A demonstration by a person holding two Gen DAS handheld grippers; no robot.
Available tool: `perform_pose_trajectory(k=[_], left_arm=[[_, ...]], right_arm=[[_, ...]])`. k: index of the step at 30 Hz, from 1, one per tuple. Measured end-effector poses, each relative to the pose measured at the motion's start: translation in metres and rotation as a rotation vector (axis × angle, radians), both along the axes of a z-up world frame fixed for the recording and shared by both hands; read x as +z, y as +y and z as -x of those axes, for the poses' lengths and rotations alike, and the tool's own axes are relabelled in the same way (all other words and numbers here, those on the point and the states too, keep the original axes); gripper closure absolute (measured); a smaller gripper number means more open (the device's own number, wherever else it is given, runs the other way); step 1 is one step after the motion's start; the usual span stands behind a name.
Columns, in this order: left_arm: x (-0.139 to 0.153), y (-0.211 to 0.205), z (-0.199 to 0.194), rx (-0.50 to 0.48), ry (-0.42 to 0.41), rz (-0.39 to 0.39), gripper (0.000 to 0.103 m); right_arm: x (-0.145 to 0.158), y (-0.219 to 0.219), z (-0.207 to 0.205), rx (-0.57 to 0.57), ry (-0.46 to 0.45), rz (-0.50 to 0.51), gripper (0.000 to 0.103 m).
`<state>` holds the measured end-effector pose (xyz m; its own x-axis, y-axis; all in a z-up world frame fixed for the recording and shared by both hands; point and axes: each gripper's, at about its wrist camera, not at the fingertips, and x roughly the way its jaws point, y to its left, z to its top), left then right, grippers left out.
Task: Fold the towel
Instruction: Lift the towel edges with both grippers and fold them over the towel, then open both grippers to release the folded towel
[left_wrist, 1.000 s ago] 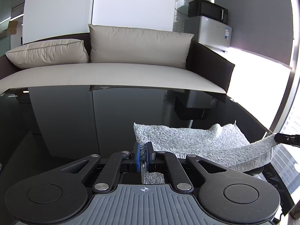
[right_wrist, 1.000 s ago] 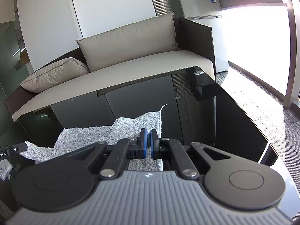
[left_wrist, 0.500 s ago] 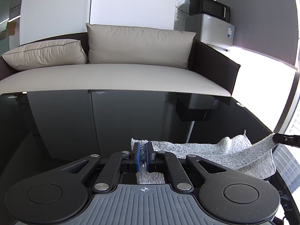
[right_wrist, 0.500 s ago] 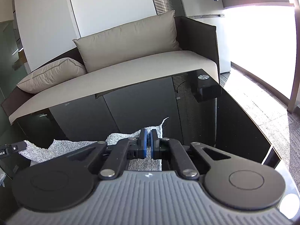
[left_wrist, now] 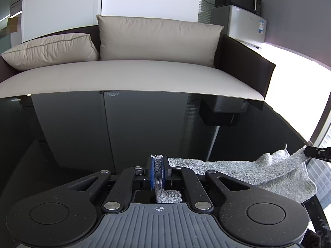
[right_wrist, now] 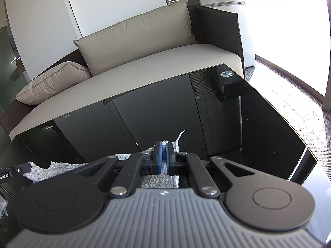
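The left black gripper with blue pads (left_wrist: 158,170) sits low in the middle of its picture, tipped down toward the shiny black glass table (left_wrist: 103,134). Its jaws are squeezed tight on one corner of the fluffy grey towel (left_wrist: 238,169). The towel stretches to the right edge of that picture, where the right black gripper (right_wrist: 164,158) pinches the other corner. It tips down too. The rest of the towel droops onto the table between them.
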<state>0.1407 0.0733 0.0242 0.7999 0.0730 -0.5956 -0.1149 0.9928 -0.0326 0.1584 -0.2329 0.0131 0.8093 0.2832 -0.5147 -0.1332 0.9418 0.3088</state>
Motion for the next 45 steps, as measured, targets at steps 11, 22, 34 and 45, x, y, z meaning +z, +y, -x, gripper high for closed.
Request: perform_pose_trajectory(k=[11,22,34,45], left_arm=[[-0.005,0.012,-0.016,0.024,0.015,0.019,0.092],[-0.004,0.019,-0.022,0.027,0.01,0.0,0.092],[-0.009,-0.016,-0.004,-0.155,0.073,-0.077,0.082],[-0.024,-0.037,0.0,-0.272,0.117,-0.095,0.081]], right_arm=[[-0.012,0.002,-0.024,-0.013,0.018,-0.026,0.099],[-0.011,-0.006,-0.036,-0.057,0.004,-0.096,0.084],[0.002,0.02,-0.019,0.095,-0.039,0.081,0.067],[-0.006,0.048,-0.008,0.218,-0.055,0.23,0.063]])
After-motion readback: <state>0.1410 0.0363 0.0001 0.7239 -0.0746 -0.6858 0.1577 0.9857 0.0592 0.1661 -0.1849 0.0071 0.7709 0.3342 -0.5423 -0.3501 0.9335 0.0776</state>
